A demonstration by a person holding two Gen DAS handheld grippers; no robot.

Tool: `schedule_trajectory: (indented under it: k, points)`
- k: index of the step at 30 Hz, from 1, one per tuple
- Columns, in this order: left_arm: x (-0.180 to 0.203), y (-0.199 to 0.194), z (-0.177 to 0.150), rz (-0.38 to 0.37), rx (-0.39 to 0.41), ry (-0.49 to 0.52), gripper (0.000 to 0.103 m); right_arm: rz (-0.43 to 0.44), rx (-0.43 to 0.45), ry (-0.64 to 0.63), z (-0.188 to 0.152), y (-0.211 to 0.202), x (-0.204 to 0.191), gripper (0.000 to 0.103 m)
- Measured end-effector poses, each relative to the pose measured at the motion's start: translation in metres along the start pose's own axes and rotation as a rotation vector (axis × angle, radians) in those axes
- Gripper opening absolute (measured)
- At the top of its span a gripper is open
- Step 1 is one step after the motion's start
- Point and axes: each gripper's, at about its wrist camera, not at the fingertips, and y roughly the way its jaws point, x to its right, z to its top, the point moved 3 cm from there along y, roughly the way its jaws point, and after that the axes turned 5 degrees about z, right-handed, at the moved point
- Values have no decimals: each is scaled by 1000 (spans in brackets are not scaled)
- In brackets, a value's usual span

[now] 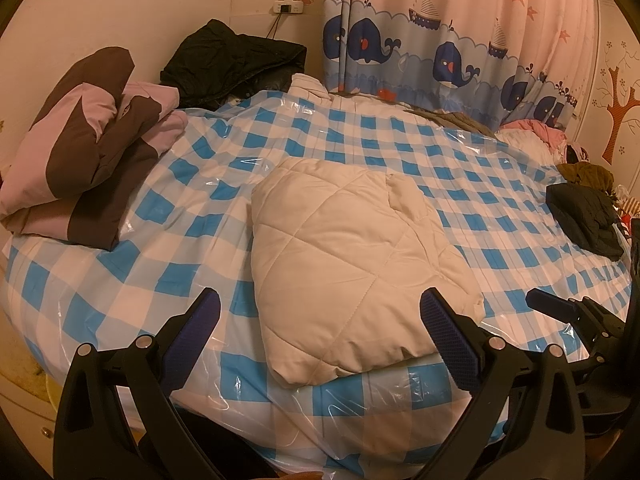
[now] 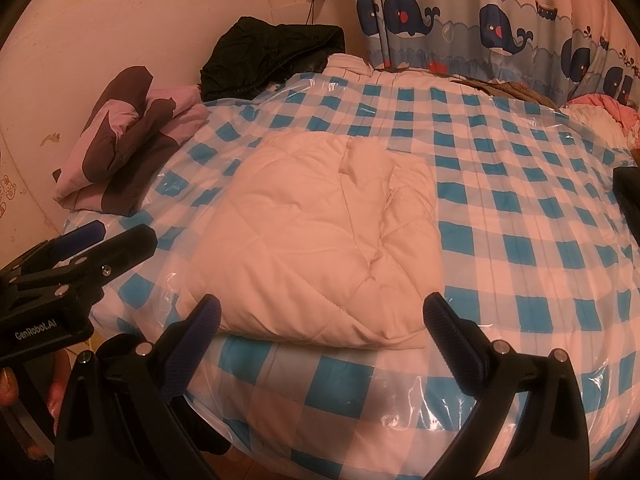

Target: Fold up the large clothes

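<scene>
- Left gripper (image 1: 320, 312): jaws spread wide, holding nothing, hovering over the near edge of the bed.
- Right gripper (image 2: 320, 316): same, released and empty. Both sit level with the near hem of the cream quilted jacket (image 1: 352, 264).
- Jacket lies near-centre on the bed, already a compact squarish bundle; one flap is tucked over on top towards the far side. It looks folded or nearly so.
- Judgement: the step in hand is a final tidy or a pick-up. Grip the near folded edge at both corners, pinching through all layers so the fill doesn't slide out, and lift evenly or the bundle will spring open.
- Surface: blue-and-white checked cover (image 1: 480, 208) under a clear plastic sheet, so it's slippery and glary. Expect the jacket to skate when pushed.
- Far left: brown-and-pink folded garment (image 1: 80, 160), with a black jacket (image 1: 236, 64) behind it against the wall.
- Right edge: dark garment (image 1: 584, 220) and more unsorted clothes beyond it.
- Far side: whale-print curtain (image 1: 440, 52); wall socket (image 1: 288, 0) with a cable hanging down.
</scene>
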Motion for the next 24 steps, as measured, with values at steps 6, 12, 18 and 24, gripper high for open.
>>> schedule_trajectory:
  k: [6, 12, 18, 24]
  points:
    - [-3, 1, 0, -36, -9, -29, 96, 1, -4, 2, -8, 1, -4, 98]
    - [-9, 4, 1, -89, 18, -28, 96, 3, -7, 7, -12, 2, -3, 98]
    - [-6, -2, 5, -30, 65, 22, 96, 4, -8, 13, -23, -1, -7, 98]
    - [-6, 6, 4, 0, 24, 25, 96, 6, -9, 11, -16, 0, 0, 98]
